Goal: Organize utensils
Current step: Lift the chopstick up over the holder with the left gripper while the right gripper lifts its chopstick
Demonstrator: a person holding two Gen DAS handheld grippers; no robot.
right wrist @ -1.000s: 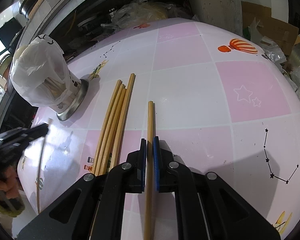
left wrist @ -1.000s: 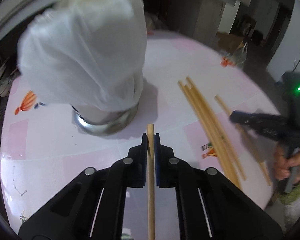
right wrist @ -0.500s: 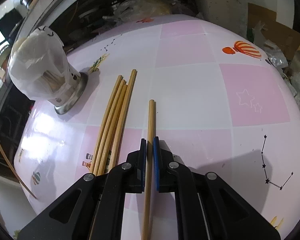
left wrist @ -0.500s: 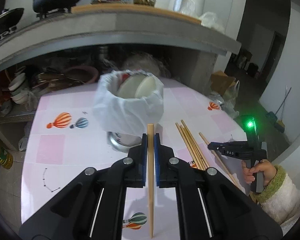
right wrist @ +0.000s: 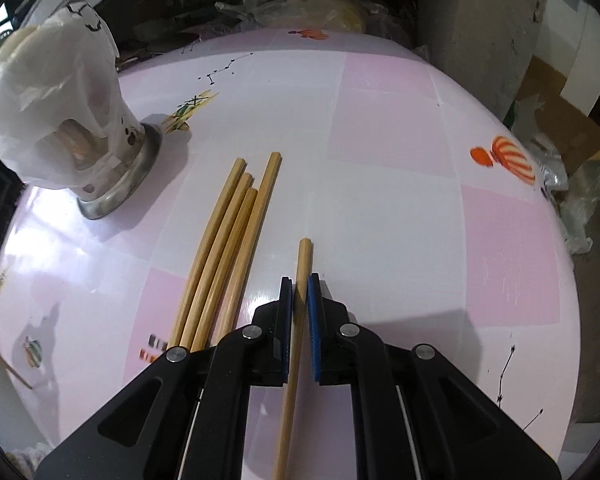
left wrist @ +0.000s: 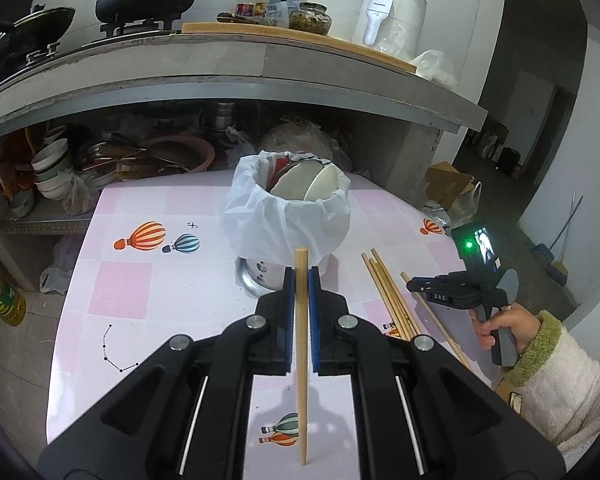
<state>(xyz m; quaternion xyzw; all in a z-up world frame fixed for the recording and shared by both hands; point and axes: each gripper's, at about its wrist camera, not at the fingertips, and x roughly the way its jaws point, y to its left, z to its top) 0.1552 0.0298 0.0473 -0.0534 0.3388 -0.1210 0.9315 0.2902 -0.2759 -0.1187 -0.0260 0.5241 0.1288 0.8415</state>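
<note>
Left tongs (left wrist: 301, 276) now farther back from the bagged holder (left wrist: 288, 216), each tongs clamped on one chopstick (left wrist: 301, 344).

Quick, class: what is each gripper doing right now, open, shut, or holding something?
Left gripper: shut on a chopstick.
Right gripper: shut on another chopstick.

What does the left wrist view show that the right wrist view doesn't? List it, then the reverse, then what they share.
Only the left wrist view: the shelf with pots and bottles, bowls inside the bag-lined holder, and the left gripper shut on a chopstick.

Only the right wrist view: the right gripper's chopstick seen between its fingers.

Both: the holder, four loose chopsticks and the pink table.
</note>
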